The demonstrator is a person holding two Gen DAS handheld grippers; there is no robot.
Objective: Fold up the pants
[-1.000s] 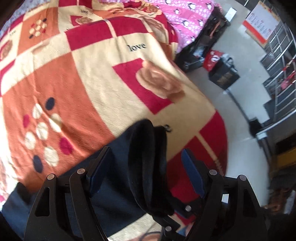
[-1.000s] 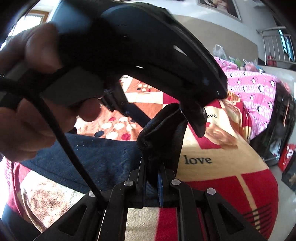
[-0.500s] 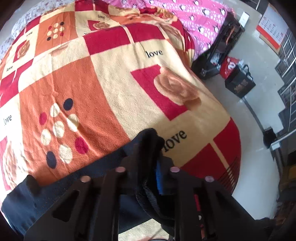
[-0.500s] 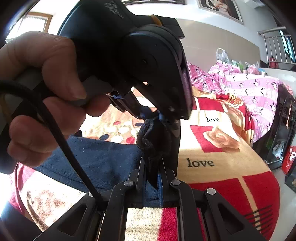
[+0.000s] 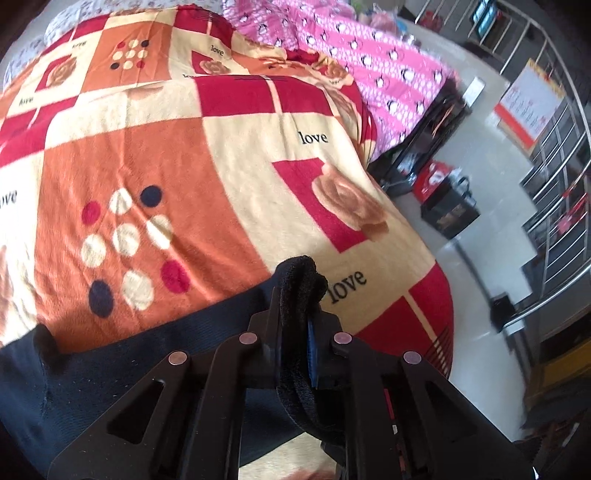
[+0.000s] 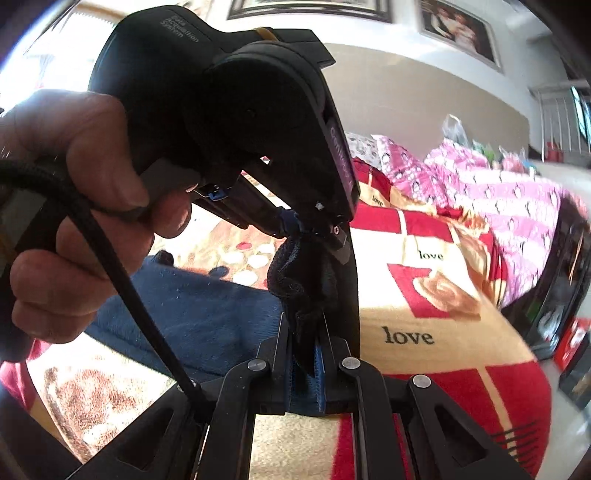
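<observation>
Dark navy pants (image 5: 122, 354) lie across the near part of a bed under a red, orange and cream "love" blanket (image 5: 155, 155). My left gripper (image 5: 297, 314) is shut on a bunched end of the pants, which sticks up between its fingers. My right gripper (image 6: 304, 332) is shut on the same bunched end (image 6: 306, 280) from the other side. In the right wrist view the left gripper's body and the hand holding it (image 6: 74, 206) fill the upper left, its fingertips (image 6: 332, 236) pinching the fabric just above mine. The rest of the pants (image 6: 207, 314) trails left over the blanket.
Pink penguin bedding (image 5: 388, 77) lies at the far right of the bed. Beyond the bed's right edge is tiled floor with a black bag (image 5: 448, 212), a red bag (image 5: 434, 177) and a metal railing (image 5: 554, 206). A wall with framed pictures (image 6: 458, 26) stands behind.
My left gripper was open around the pants' end one second ago and has closed on it. Both grippers have lifted slightly with the fabric; the right stayed shut throughout.
</observation>
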